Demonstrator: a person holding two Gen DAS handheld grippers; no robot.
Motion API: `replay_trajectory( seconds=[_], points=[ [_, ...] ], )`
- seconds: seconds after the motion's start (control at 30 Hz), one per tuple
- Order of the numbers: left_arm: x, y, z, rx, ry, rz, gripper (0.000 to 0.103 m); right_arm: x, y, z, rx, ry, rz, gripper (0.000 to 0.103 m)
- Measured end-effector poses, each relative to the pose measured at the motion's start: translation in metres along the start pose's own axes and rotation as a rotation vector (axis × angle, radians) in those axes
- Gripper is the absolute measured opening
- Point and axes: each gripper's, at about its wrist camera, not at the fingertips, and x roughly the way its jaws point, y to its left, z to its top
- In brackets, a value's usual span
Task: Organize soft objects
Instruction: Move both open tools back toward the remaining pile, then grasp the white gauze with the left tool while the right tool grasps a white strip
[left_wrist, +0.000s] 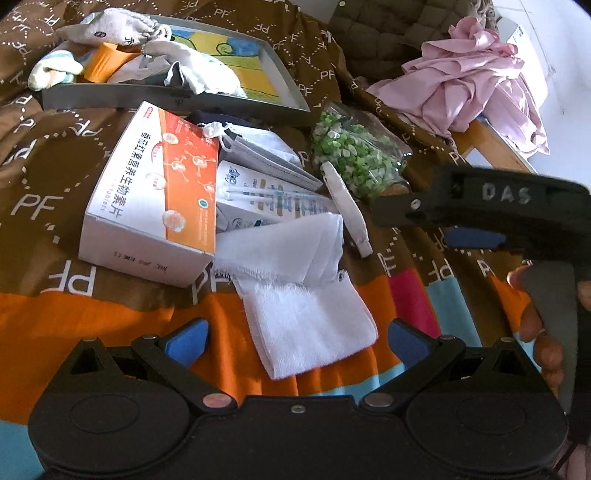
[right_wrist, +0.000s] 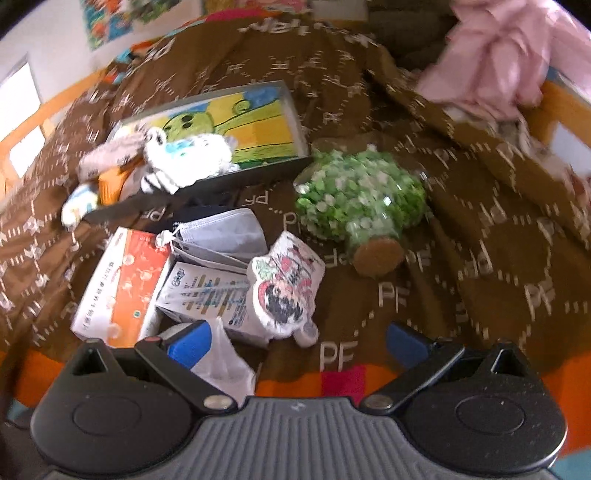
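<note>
A folded white cloth (left_wrist: 295, 295) lies on the bedspread between the spread blue pads (left_wrist: 188, 339) of my left gripper (left_wrist: 297, 339), which is open and holds nothing. In the right wrist view a corner of this white cloth (right_wrist: 221, 358) shows beside the left pad. My right gripper (right_wrist: 299, 341) is open and empty; its black body (left_wrist: 480, 214) hangs at the right of the left wrist view. A grey tray (left_wrist: 173, 98) (right_wrist: 266, 170) at the back holds socks (left_wrist: 110, 26) and pale fabric pieces (left_wrist: 199, 74). A flat printed cushion (right_wrist: 284, 288) (left_wrist: 347, 206) lies mid-bed.
An orange-white box (left_wrist: 147, 195) (right_wrist: 118, 288), a small white carton (left_wrist: 258, 206), a face mask (left_wrist: 266, 155) and a corked jar of green stars (left_wrist: 354, 151) (right_wrist: 358, 195) crowd the brown quilt. Orange tape roll (left_wrist: 103, 61) sits in the tray. Pink cloth (left_wrist: 469, 85) is heaped far right.
</note>
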Motion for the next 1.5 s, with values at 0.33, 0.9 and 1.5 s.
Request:
replay_trajectory(
  seconds=[0.33,0.9,1.5],
  points=[
    [0.005,0.001,0.005,-0.029,-0.026,-0.052,0.102,0.027,0.017,0.009,-0.188,-0.005,0.012,0.103],
    [0.014,-0.010,-0.003,0.007,0.011,-0.126,0.101,0.045,-0.006,0.014,-0.086,0.025,-0.049,0.100],
    [0.028,-0.005,0.001,-0.001,0.014,-0.144,0.049,0.045,-0.016,0.015,-0.039,0.057,-0.120,0.054]
  ],
)
